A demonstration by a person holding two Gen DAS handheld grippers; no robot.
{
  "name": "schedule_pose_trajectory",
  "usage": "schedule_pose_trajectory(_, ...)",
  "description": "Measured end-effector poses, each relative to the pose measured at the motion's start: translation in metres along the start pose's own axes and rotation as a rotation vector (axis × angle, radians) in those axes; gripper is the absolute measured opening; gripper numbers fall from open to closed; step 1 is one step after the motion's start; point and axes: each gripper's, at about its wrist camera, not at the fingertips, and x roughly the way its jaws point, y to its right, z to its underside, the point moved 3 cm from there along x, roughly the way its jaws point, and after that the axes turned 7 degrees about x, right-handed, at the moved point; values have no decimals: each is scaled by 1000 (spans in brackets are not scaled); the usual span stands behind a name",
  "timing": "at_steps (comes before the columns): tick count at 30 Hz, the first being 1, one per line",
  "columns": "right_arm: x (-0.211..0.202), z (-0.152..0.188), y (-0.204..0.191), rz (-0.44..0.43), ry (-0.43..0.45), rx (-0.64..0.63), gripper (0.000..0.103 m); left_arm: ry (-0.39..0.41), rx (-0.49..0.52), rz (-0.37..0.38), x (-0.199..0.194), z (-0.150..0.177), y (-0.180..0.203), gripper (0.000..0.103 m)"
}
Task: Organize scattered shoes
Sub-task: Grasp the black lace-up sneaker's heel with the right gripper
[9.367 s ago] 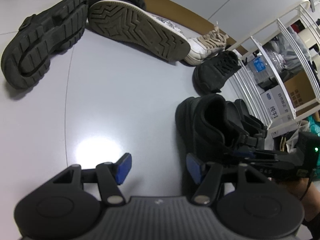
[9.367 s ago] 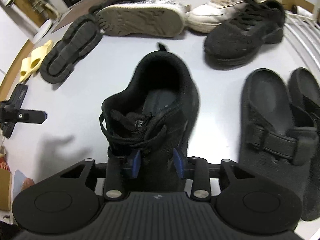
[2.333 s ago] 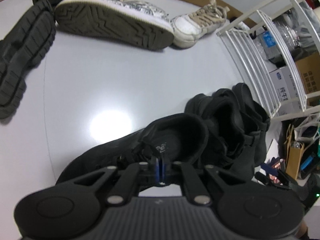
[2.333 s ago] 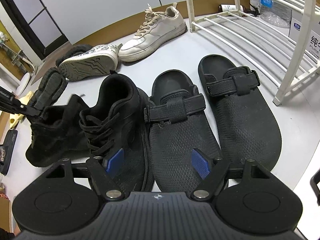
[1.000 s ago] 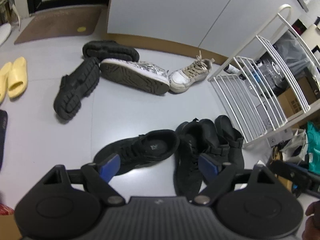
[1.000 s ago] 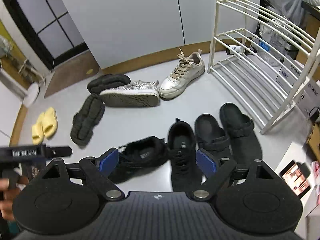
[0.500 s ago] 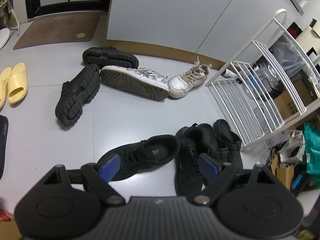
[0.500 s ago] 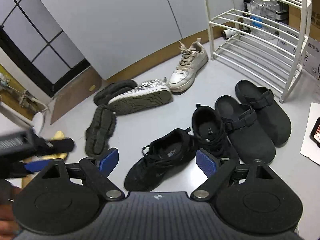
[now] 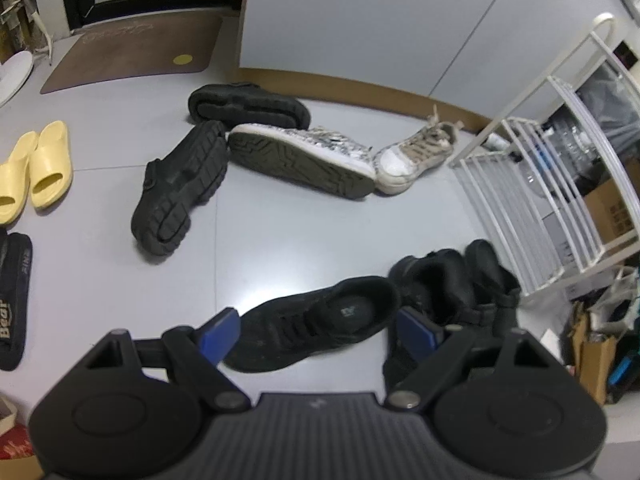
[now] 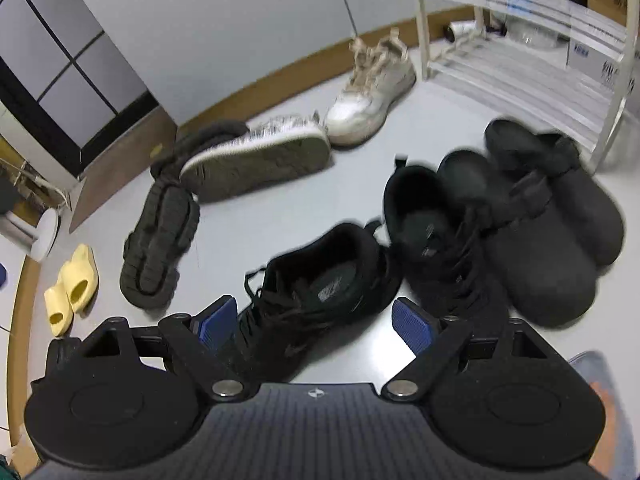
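Two black sneakers lie on the grey floor: one slanted [image 9: 316, 324] [image 10: 316, 284], its mate [image 10: 440, 236] upright beside two black clogs [image 10: 556, 236]. Further back are a white sneaker [image 9: 416, 152] [image 10: 372, 92], a patterned sneaker on its side [image 9: 300, 156] [image 10: 256, 156], and two chunky black shoes, one sole-up [image 9: 180, 188] [image 10: 160, 232] and one near the wall [image 9: 248, 104]. My left gripper [image 9: 318, 332] is open above the slanted sneaker. My right gripper [image 10: 316, 320] is open over the same sneaker. Both hold nothing.
A white wire shoe rack [image 9: 536, 184] [image 10: 520, 56] stands at the right with boxes and bottles behind it. Yellow slides [image 9: 32, 172] [image 10: 72, 284] and a black slide [image 9: 12, 300] lie at the left. A brown doormat [image 9: 136, 52] lies by the dark door.
The right gripper has dropped lower and closer to the black sneakers; its view is blurred by motion. The left gripper has barely moved. Both stay open.
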Motion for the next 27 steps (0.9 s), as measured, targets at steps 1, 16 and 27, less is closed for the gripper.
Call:
schedule_pose_trajectory(1,5,2,0,-2,-2,-1,88,-2,31,2,2,-2,3,87)
schedule_pose_trajectory(16,81,31,-1,-37,-27,-19,88,-24,75,-7,28,-27,20,89)
schedule_pose_trajectory(27,113,35,-6,-22,-25,-24,88,-59,25,-2,39,-31,15,89)
